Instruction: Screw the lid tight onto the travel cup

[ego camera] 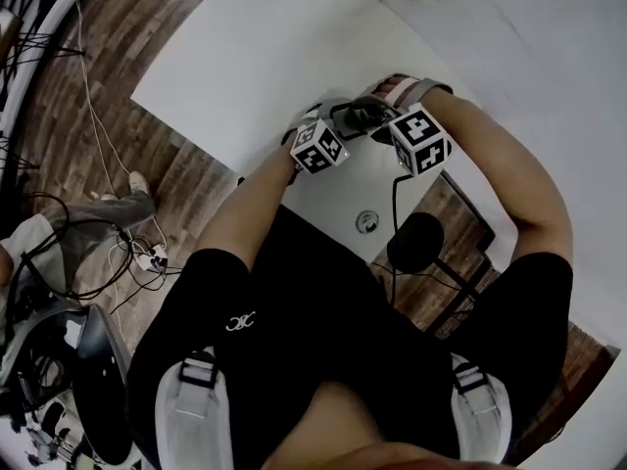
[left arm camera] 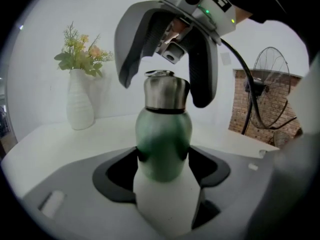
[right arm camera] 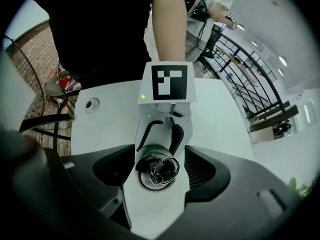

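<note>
Between the dark pads of my left gripper [left arm camera: 164, 159] sits the green metal travel cup [left arm camera: 164, 134], pinched at its rounded body, with a pad touching each side and the cup upright in that gripper's view. On top of the cup is the brushed steel lid [left arm camera: 166, 91], and my right gripper [right arm camera: 159, 166] hangs directly over it. Its jaws are spread wide and straddle the lid, one curved grey finger [left arm camera: 129, 49] off to one side with a gap and the other just beside the lid's far edge, neither pressing on it as far as I can see. Looking down along the right gripper, I see the lid's round top centred between the jaws, with a small wire ring [right arm camera: 165, 170] lying flat on it. From the head view both grippers meet over the white table [ego camera: 245, 57] near its front edge, their marker cubes close together, and I cannot tell whether the cup's base rests on the tabletop. A small round metal fitting [ego camera: 367, 221] is set into the table close to the person's body. Farther back on the table stands a white ribbed vase [left arm camera: 80, 101] with pale flowers. Off to the other side a black standing fan [left arm camera: 272, 91] stands before a brick wall
</note>
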Demonstrator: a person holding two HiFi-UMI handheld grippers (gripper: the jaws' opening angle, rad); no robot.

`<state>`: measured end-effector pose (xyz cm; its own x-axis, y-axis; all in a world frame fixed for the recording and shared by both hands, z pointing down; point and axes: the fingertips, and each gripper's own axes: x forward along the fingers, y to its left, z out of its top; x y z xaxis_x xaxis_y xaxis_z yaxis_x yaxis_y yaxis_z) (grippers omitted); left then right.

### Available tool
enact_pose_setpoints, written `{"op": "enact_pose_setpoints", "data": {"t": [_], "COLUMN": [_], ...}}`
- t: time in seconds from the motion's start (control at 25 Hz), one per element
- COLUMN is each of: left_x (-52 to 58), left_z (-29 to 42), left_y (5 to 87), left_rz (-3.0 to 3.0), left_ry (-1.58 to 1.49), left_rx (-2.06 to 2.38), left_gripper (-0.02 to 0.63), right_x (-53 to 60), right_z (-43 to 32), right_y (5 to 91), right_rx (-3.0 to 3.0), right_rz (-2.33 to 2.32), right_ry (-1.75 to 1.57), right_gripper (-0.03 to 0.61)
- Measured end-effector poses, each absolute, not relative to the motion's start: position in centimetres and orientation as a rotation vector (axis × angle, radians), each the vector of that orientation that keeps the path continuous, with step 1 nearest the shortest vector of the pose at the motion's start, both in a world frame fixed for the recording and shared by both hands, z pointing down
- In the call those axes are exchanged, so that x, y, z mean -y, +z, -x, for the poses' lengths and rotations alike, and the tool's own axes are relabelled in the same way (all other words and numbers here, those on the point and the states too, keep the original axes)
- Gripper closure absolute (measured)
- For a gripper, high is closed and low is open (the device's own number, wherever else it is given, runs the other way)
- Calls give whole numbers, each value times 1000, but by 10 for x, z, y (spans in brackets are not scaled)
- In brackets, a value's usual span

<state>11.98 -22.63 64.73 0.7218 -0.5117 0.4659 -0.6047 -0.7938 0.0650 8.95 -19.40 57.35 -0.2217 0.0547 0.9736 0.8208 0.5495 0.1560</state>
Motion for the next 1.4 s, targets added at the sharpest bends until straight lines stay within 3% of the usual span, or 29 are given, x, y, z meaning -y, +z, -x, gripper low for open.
{"op": "enact_pose_setpoints", "data": {"t": [0.28, 0.6, 0.92, 1.4], "left_x": [223, 217, 221, 224], "left_z": [-124, -133, -126, -123], "left_y": [645, 648, 667, 661], "left_rz": [-2728, -2725, -2724, -2719], "left_ry": [641, 655, 674, 673], "left_rx": [906, 930, 937, 944], "left_gripper": [243, 244, 244, 242], "right_x": [188, 188, 222, 258], "right_z": [-98, -95, -69, -87], "right_y": [586, 582, 569, 550], "right_rx": [1597, 2004, 2574, 2702], "right_rz": [867, 596, -32, -1092], "right_ry": [-786, -405, 62, 279], "right_gripper": [305, 310, 310, 312]}}
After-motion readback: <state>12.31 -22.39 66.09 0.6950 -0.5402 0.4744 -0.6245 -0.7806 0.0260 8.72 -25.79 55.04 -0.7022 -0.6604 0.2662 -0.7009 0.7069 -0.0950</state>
